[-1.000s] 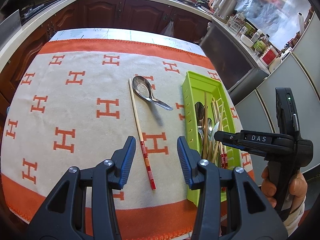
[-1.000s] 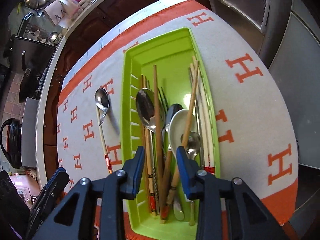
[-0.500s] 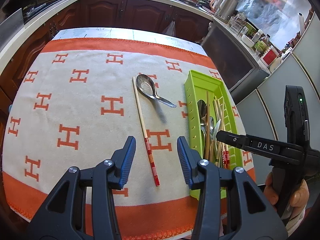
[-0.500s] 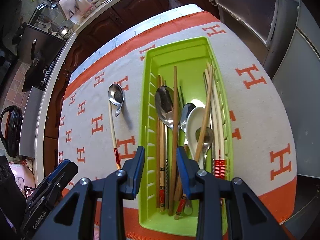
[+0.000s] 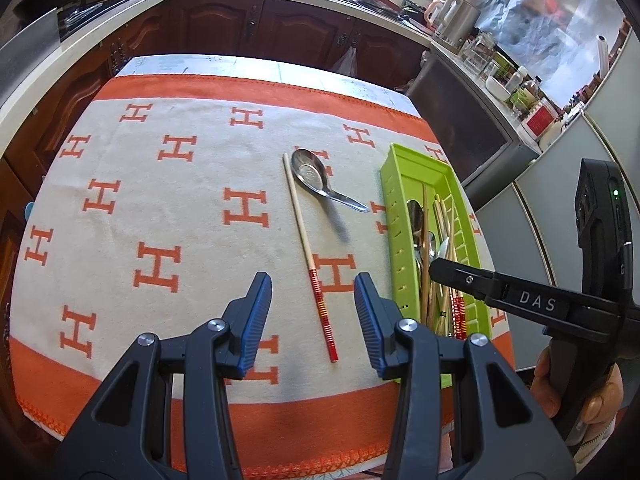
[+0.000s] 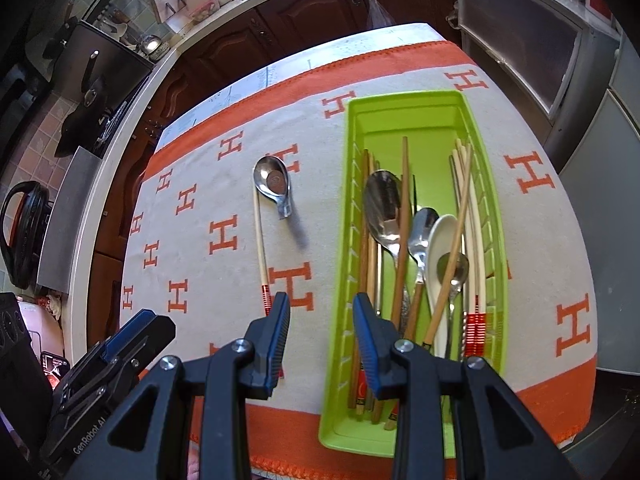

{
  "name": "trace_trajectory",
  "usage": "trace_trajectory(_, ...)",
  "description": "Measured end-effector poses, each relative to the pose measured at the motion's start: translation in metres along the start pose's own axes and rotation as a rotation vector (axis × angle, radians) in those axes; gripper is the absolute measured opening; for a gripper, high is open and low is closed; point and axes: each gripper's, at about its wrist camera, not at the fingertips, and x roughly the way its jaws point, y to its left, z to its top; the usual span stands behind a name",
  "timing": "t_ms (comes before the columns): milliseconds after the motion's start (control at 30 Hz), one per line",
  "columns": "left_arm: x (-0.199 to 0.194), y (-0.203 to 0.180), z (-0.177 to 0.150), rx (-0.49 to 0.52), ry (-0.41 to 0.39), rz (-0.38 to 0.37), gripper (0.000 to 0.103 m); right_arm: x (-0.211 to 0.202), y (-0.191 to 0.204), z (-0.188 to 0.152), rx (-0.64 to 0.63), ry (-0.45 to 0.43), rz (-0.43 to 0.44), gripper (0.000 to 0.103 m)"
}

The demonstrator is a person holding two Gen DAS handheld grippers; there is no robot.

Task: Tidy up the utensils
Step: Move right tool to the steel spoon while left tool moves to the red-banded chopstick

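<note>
The left gripper (image 5: 313, 312) hangs wide open and empty right above the red-banded end of a lone chopstick (image 5: 306, 248), a metal spoon (image 5: 316, 178) just beside it. The right gripper (image 6: 321, 336), also open and empty, hovers over the green tray's (image 6: 404, 106) left rim.

Dark wooden cabinets (image 5: 224, 28) under a pale countertop (image 5: 80, 44) ring the table's orange-and-cream cloth (image 5: 160, 184), sunlit
</note>
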Motion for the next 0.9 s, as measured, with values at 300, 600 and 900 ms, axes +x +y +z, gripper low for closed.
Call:
trace_trajectory(300,0.011,0.030,0.005,-0.068,0.010,0.021,0.040,0.005,0.024,0.021,-0.028,-0.018,0.031,0.033)
trace_trajectory(600,0.074,0.025,0.023,-0.064,0.115,0.025,0.040,0.045,0.034,0.076,-0.027,-0.005,0.042,0.033)
trace_trajectory(900,0.137,0.011,0.033,-0.063,0.182,0.073,0.040,0.088,0.029,0.100,0.011,0.055,0.067,0.033)
